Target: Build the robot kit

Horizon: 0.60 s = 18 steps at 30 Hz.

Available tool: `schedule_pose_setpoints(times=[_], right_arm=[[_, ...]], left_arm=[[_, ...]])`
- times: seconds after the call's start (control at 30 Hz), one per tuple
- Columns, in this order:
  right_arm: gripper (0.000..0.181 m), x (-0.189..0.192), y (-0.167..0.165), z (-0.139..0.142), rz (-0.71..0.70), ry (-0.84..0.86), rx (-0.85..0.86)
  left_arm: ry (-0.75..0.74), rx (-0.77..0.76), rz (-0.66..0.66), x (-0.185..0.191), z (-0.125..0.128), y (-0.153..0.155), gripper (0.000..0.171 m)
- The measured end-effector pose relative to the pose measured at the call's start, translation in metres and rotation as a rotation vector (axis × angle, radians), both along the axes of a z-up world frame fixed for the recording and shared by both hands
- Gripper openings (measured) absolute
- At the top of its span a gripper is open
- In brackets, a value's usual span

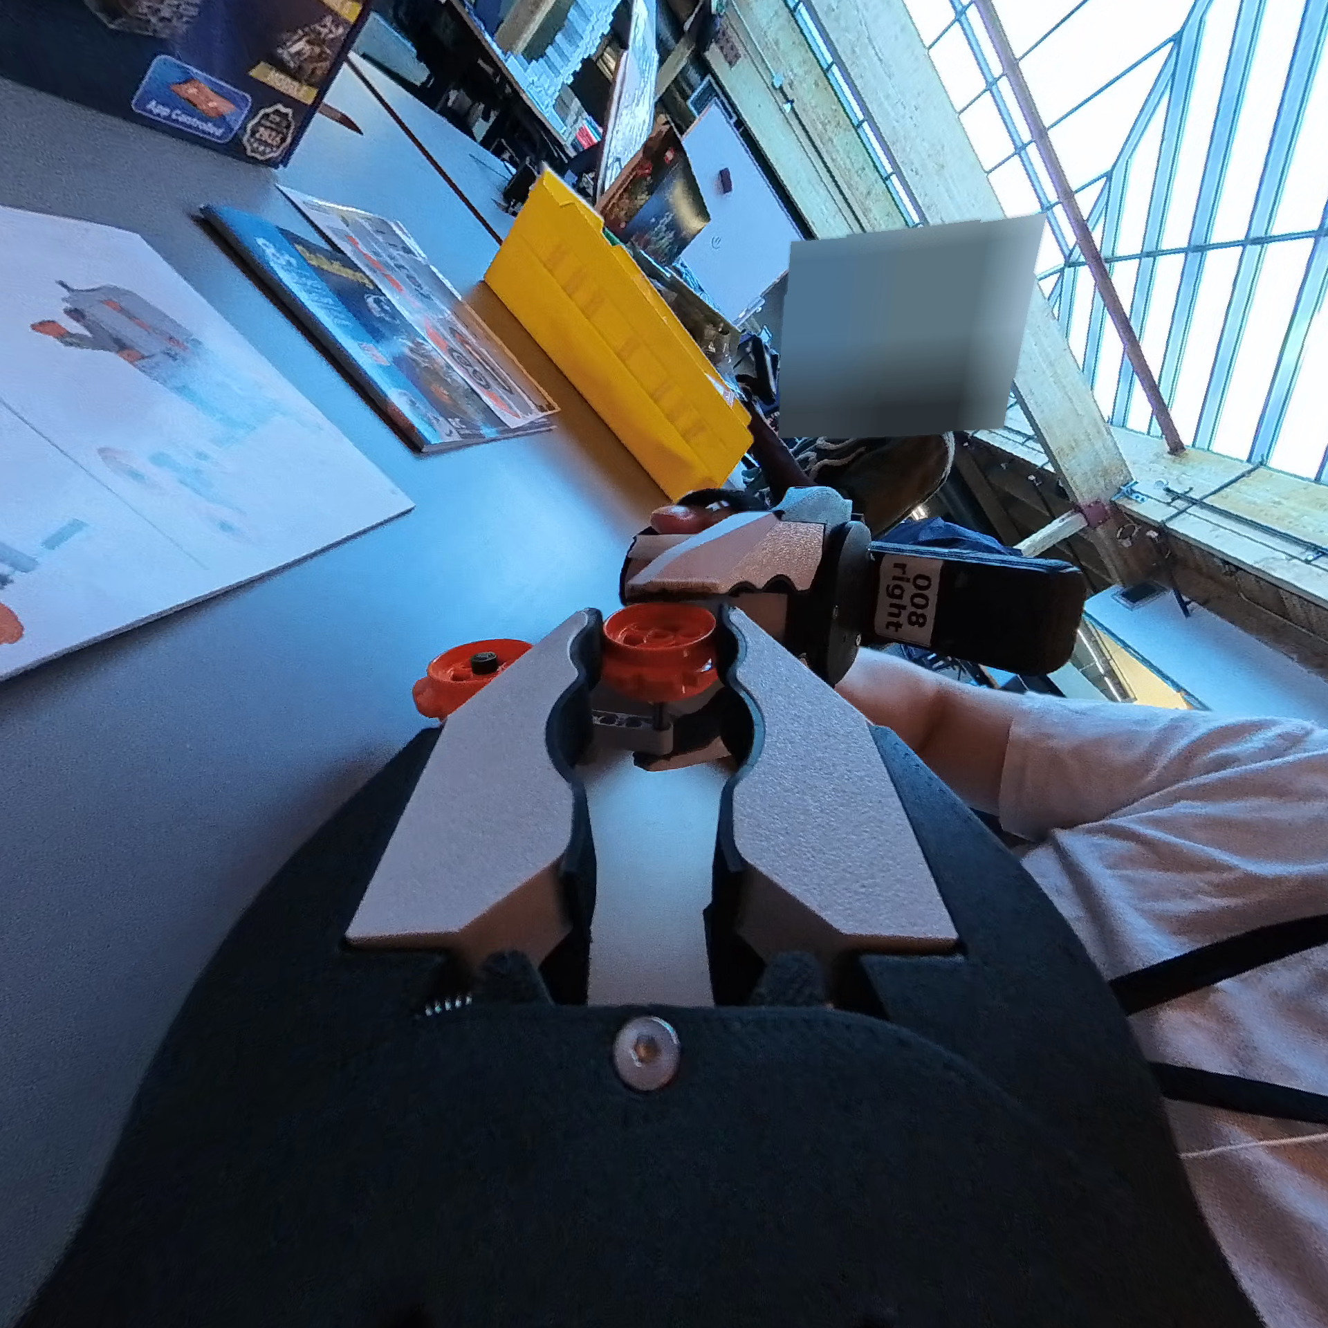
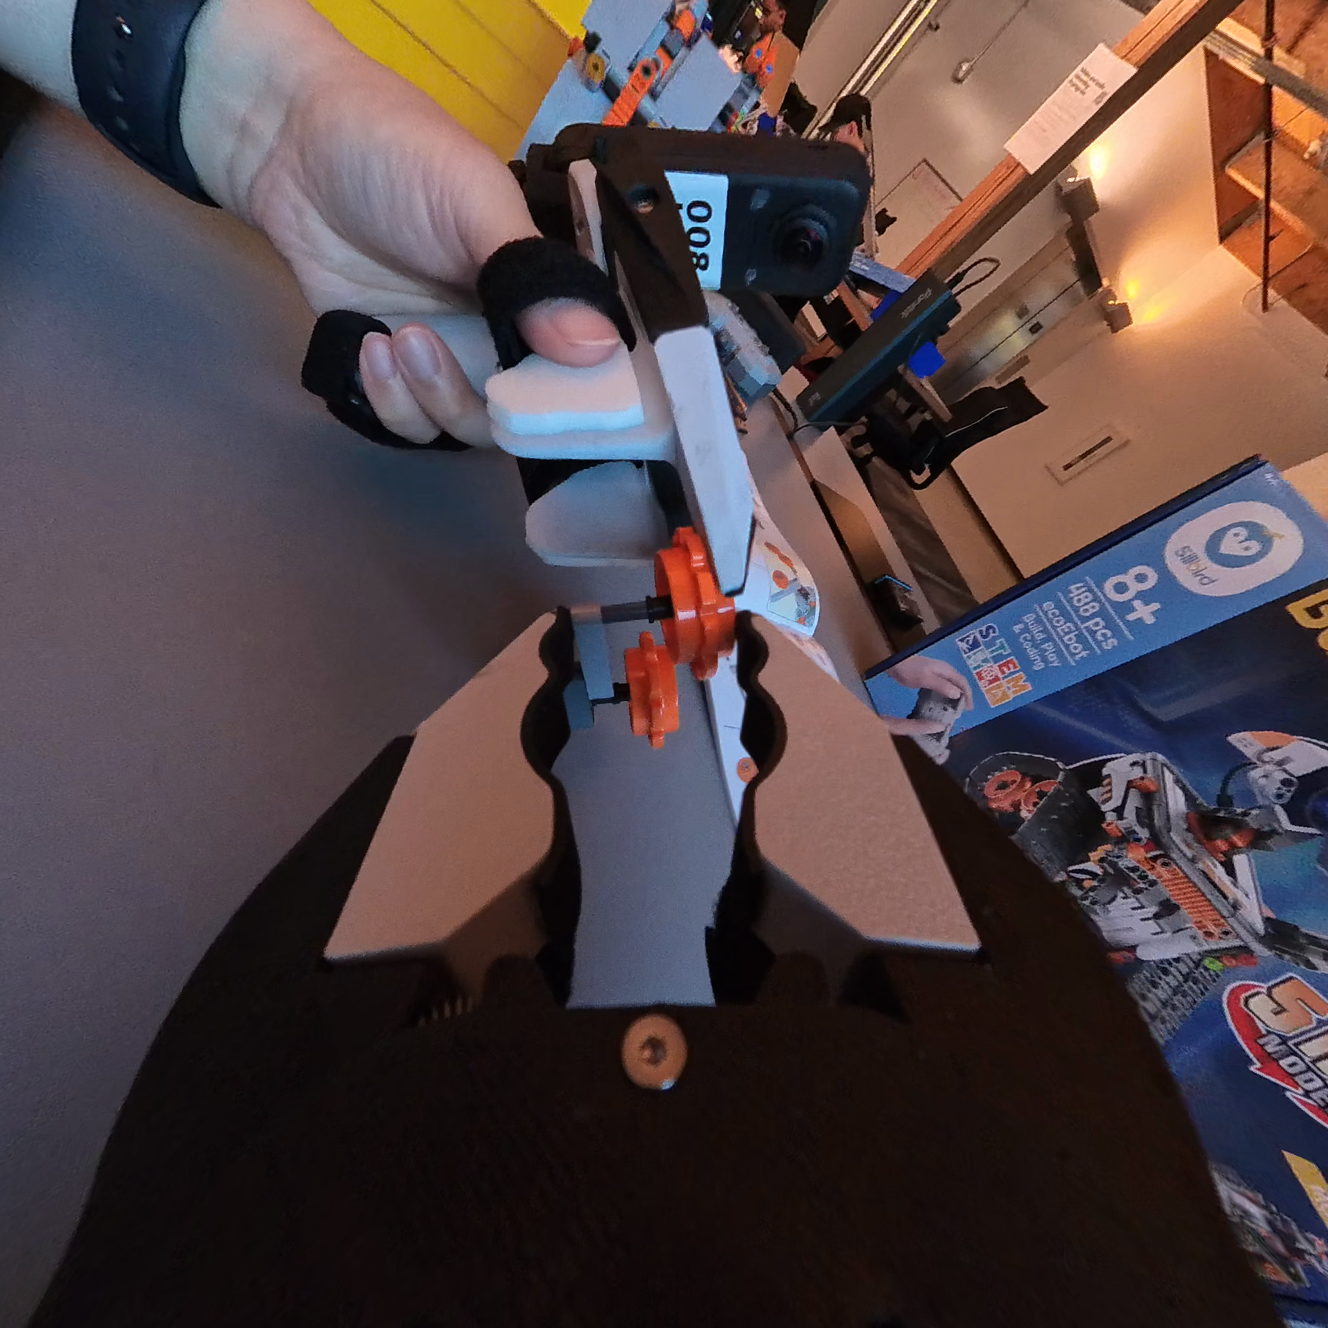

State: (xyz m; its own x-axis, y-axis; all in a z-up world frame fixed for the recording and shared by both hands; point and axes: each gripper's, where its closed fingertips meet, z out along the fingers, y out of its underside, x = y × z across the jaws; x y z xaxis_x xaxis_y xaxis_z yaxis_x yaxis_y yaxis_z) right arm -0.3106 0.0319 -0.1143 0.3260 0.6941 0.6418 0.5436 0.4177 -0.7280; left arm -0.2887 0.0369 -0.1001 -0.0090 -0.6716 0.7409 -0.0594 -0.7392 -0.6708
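Note:
A small building-brick assembly is held in the air over the grey table [image 1: 215,790]: a grey beam [image 2: 583,657] with two black axles, each carrying an orange gear. My left gripper [image 1: 657,625] is shut on the larger orange gear [image 1: 657,650]. The smaller orange gear [image 1: 467,668] sticks out to the left of its fingers. My right gripper [image 2: 650,632] is shut across the assembly, one fingertip on the grey beam and the other against the larger gear [image 2: 693,625]. The left gripper [image 2: 675,546] comes in from above in the right wrist view. The right gripper [image 1: 647,568] shows behind the gear.
An open instruction sheet [image 1: 144,431] and a booklet [image 1: 374,323] lie on the table to the left. A yellow bin [image 1: 618,338] stands behind them. A large blue toy box [image 2: 1150,790] stands to the right. A person's hand [image 2: 345,194] and sleeve [image 1: 1150,790] are close. Left and right tips are no more than a few centimetres apart.

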Motion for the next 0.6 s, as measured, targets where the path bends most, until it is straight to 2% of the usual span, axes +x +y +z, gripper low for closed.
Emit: schedule_pose_setpoints(times=[0.23, 0.6], right_arm=[[0.044, -0.002, 0.005, -0.019, -0.026, -0.009, -0.047], [0.046, -0.003, 0.011, -0.021, -0.062, -0.045, -0.009]], left_arm=[[0.071, -0.009, 0.018, -0.002, -0.018, 0.006, 0.030], [0.055, -0.059, 0.027, -0.004, -0.019, 0.010, 0.029]])
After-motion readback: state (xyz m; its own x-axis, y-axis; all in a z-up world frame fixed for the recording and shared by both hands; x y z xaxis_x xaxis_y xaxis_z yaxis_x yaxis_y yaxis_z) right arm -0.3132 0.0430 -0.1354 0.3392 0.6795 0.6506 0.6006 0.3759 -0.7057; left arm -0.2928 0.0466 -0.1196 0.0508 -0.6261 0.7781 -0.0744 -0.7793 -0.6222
